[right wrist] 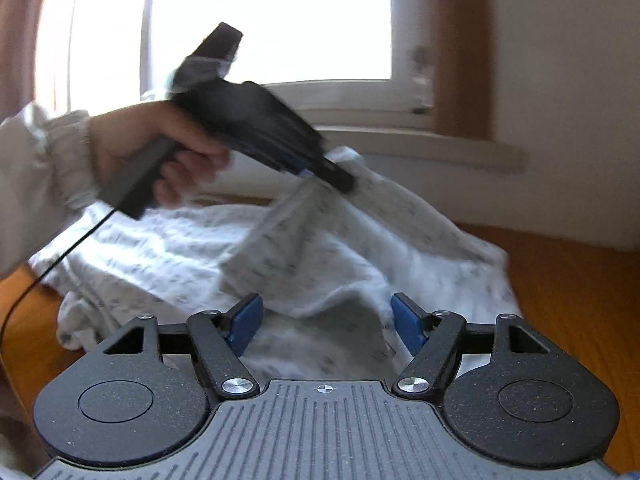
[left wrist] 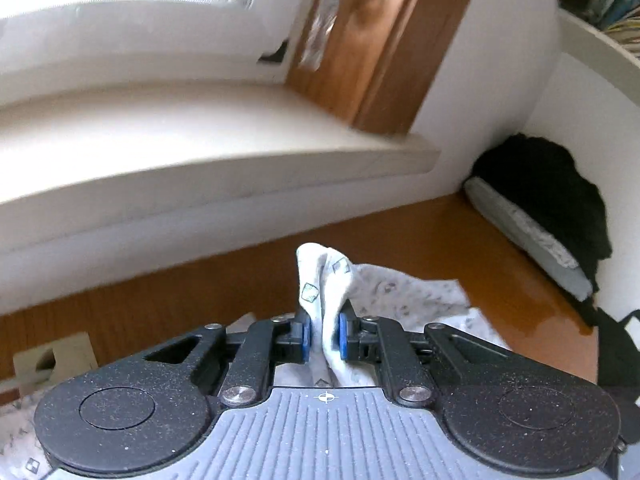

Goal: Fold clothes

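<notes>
**Left tool lifts a pinched fold of printed cloth; right tool hangs open over the rest**

- Task's thing: a white, soft cotton garment with a small grey printed pattern. It lies rumpled on the orange-brown wooden surface below a window sill, one part hauled up clear of the wood.
- Left gripper: jaws closed almost together on a bunched ridge of the garment; cloth sticks up past the blue pads and trails away behind. In the right wrist view this same black tool, held in a person's hand with a pale ruffled sleeve, is tipped nose-down, the cloth draping from its tip like a tent.
- Right gripper: jaws spread wide, nothing between them, poised just above the near slope of cloth.
- Why held so, as I judge it: lifting one edge or corner lets the fabric hang and shows its outline, so a second hold can be taken; the open right tool seems set for that.
- Orientation: the spread mass runs mainly left to right across the right wrist view, its long axis roughly along the window wall. Which end is neck or hem I cannot tell; blur hides seams.
- A dark heap on grey folded cloth sits in the far corner.
</notes>
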Available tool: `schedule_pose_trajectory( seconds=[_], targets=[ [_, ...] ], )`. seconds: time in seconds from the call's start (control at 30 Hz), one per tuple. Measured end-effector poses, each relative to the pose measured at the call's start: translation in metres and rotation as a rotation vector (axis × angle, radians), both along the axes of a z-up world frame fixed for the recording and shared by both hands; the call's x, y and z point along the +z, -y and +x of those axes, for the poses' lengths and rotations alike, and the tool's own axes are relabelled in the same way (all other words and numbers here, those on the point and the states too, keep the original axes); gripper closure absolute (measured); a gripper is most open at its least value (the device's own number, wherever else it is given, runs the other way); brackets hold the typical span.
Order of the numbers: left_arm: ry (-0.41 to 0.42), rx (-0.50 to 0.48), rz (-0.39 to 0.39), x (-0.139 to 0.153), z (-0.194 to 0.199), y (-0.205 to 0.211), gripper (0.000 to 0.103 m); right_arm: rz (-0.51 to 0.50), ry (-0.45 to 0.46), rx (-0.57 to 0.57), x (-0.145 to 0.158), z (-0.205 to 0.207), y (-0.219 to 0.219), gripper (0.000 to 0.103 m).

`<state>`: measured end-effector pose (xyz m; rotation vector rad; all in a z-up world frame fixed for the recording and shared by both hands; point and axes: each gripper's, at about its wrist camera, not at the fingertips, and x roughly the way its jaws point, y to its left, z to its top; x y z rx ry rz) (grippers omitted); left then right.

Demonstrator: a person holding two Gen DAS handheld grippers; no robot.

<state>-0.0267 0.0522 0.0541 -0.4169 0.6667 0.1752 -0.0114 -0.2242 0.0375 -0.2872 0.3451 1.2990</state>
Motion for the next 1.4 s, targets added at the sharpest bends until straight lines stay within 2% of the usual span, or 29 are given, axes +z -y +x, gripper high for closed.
schedule_pose_trajectory(
  seconds=[0.07,0.17,0.27,0.33,0.43,0.53,0.67,0.73,0.8,0.83,0.87,0.9,0.93,0.97,1.03,1.2,1.4],
  targets=[
    [-0.004,0.008,-0.009,-0.006,0.001,-0.005,0.077,-0.032,0.039,0.035,0.0,-0.006,-0.012,0.034],
    [-0.002,0.021,-0.009,-0.012,0.0,-0.009,0.072,-0.063,0.092,0.061,0.0,-0.013,-0.023,0.043],
    [0.0,0.038,0.01,-0.014,-0.002,-0.012,0.064,-0.058,0.13,0.058,0.008,-0.016,-0.025,0.043],
    [-0.001,0.058,-0.001,-0.014,-0.004,-0.018,0.063,-0.029,0.13,0.061,0.015,-0.016,-0.022,0.043],
    [0.001,0.058,-0.064,-0.019,-0.007,-0.028,0.063,-0.011,0.151,0.075,0.023,-0.022,-0.024,0.043],
    [-0.01,0.039,-0.143,-0.025,-0.007,-0.034,0.061,-0.033,0.14,0.119,0.023,-0.027,-0.035,0.043],
    [0.01,0.029,-0.176,-0.024,-0.01,-0.036,0.053,-0.077,0.087,0.169,0.017,-0.025,-0.053,0.043],
    [0.012,0.035,-0.171,-0.023,-0.01,-0.035,0.046,-0.098,0.085,0.175,0.015,-0.024,-0.061,0.043],
    [0.011,0.04,-0.159,-0.022,-0.011,-0.034,0.045,-0.115,0.075,0.182,0.011,-0.021,-0.07,0.043],
    [0.011,0.041,-0.153,-0.022,-0.011,-0.034,0.046,-0.125,0.07,0.179,0.009,-0.019,-0.074,0.044],
    [0.011,0.041,-0.143,-0.022,-0.011,-0.032,0.05,-0.13,0.068,0.173,0.008,-0.018,-0.076,0.048],
    [0.008,0.043,-0.126,-0.022,-0.01,-0.031,0.055,-0.13,0.066,0.171,0.008,-0.017,-0.076,0.06],
    [0.001,0.044,-0.107,-0.022,-0.01,-0.029,0.078,-0.12,0.056,0.169,0.009,-0.016,-0.075,0.067],
    [-0.003,0.042,-0.091,-0.021,-0.01,-0.027,0.094,-0.098,0.039,0.165,0.011,-0.013,-0.073,0.075],
    [0.001,0.04,-0.064,-0.016,-0.011,-0.021,0.094,-0.067,0.014,0.15,0.015,-0.008,-0.067,0.086],
    [0.074,0.015,-0.079,0.022,-0.002,0.002,0.094,0.039,0.007,0.072,0.045,0.015,-0.027,0.09],
    [0.157,-0.033,-0.122,0.083,0.056,0.058,0.094,0.186,0.041,-0.075,0.102,0.058,0.055,0.09]
  ],
)
